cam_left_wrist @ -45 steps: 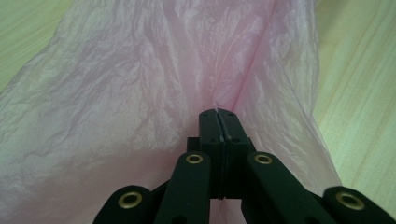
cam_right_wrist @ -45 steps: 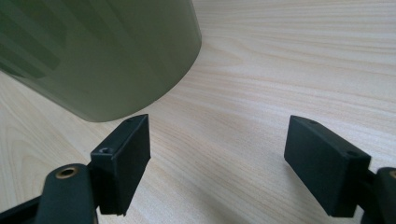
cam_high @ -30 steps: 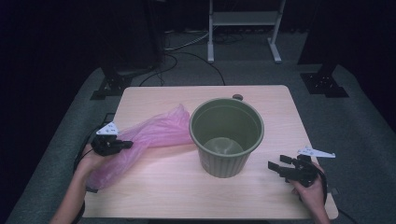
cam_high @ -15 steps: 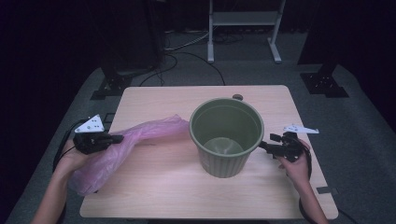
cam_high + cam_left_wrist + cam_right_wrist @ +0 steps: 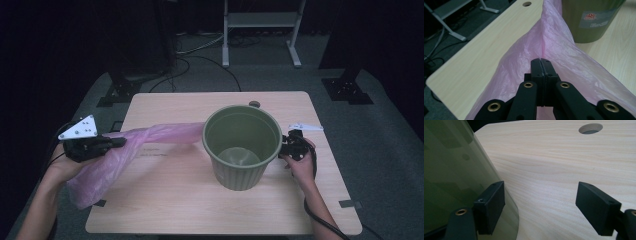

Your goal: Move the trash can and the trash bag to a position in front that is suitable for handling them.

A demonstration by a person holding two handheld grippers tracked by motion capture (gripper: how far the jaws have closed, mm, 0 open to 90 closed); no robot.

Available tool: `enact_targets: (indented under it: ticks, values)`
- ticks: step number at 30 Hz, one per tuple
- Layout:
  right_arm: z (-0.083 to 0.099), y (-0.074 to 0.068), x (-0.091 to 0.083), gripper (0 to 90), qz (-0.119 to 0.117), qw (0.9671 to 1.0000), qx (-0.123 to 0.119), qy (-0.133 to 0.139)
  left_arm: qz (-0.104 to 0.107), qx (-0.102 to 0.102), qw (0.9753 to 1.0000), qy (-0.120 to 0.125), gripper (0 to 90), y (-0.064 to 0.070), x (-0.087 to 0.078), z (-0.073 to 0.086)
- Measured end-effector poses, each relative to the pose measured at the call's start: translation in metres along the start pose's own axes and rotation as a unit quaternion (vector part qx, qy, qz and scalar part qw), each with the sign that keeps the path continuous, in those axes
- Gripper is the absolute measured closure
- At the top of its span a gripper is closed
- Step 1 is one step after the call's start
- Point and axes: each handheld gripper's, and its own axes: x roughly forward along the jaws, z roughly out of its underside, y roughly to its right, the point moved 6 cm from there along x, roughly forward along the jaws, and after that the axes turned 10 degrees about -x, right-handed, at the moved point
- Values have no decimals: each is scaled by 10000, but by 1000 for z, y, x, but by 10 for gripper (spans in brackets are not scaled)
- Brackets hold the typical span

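Right claw [image 5: 286, 148] has moved up to the bucket [image 5: 242, 145] at its 3 o'clock, jaws apart; left claw [image 5: 118, 143], at 9 o'clock, clamps the stretched pink bag [image 5: 150, 137].

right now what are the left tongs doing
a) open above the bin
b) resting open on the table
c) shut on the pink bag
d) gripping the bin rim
c: in the left gripper view the left tongs have their jaws pressed together on a fold of the pink bag, beside the green bin.
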Motion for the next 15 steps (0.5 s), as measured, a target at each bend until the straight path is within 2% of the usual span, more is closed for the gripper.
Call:
enact_targets:
  ticks: [7, 15]
  values:
    - [-2, -4, -3, 242, -35, 10000, -84, 20, -88, 84, 9999, 109, 899, -1, -15, -14]
    - [0, -16, -3, 243, -214, 9994, -258, -7, -169, 240, 9993, 246, 899, 1, -32, -33]
